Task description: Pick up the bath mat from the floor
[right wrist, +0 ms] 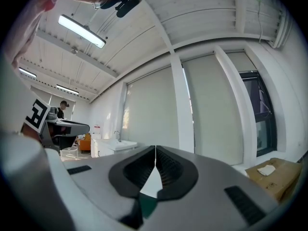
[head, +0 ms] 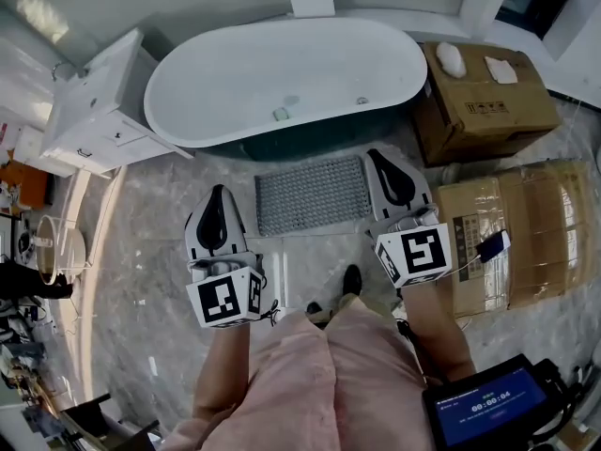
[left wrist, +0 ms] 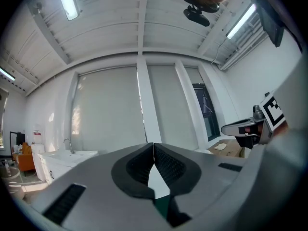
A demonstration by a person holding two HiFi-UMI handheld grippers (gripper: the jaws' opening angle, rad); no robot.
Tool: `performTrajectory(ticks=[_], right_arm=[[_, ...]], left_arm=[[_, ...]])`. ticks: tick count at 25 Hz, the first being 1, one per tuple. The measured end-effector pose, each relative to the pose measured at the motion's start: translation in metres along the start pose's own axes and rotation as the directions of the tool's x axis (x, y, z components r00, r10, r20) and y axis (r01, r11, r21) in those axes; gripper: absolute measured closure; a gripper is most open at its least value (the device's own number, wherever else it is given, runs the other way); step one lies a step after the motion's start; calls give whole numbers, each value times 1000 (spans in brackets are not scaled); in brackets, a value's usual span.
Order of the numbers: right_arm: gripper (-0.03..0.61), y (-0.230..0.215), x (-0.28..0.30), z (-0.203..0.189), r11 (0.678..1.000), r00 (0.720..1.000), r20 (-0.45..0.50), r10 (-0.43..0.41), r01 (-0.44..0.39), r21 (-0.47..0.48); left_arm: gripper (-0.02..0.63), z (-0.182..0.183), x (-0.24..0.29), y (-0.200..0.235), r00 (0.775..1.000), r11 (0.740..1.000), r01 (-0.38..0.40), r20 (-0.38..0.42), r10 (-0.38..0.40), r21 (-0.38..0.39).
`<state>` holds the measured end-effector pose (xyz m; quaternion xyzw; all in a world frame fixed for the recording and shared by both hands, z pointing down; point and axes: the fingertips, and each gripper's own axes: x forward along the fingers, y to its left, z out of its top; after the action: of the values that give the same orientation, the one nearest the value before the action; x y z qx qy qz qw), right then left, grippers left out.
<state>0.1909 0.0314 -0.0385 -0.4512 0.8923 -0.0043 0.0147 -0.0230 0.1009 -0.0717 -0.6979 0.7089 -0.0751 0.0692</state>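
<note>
Head view, steeply down. Grey ribbed bath mat (head: 313, 195) flat on the marbled floor (head: 141, 280) at centre frame, just below the white bathtub (head: 282, 78), long side parallel to the tub. Not lifted, not gripped. Left hand-held gripper (head: 217, 195) to the lower left of the mat, tips near its lower-left corner but apart from it. Right hand-held gripper (head: 377, 158) at the mat's right edge, tips beside the upper-right corner; contact not judgeable from above. Both pointing up-frame toward the tub, marker cubes toward the bottom of frame. Left gripper view: jaws together, dark ribbed pads meeting along a thin seam, nothing between them, pale blinds (left wrist: 110, 114) beyond. Right gripper view: same, jaws closed pad to pad, nothing clamped. White vanity (head: 99, 101) with a basin at upper left of the head view, beside the tub's left end. Brown cardboard box (head: 479, 106) at upper right, two pale items on its lid. Film-wrapped box (head: 531, 233) at middle right, just beside the right hand-held gripper. Dark screen (head: 484, 407) with a blue display at lower right. Pink garment (head: 319, 383) along bottom centre, black shoe (head: 352, 278) above it, between the two grippers and well below the mat.
</note>
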Motion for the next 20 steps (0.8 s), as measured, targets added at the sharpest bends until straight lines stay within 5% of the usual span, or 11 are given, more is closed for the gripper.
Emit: performTrajectory(ticks=[10, 20], right_arm=[[560, -16, 39, -4, 998, 998, 5, 60, -60, 27], [560, 18, 90, -11, 996, 996, -28, 86, -86, 12]], left_arm=[[589, 1, 18, 5, 998, 998, -60, -13, 60, 36], [589, -24, 32, 60, 995, 996, -94, -30, 94, 0]])
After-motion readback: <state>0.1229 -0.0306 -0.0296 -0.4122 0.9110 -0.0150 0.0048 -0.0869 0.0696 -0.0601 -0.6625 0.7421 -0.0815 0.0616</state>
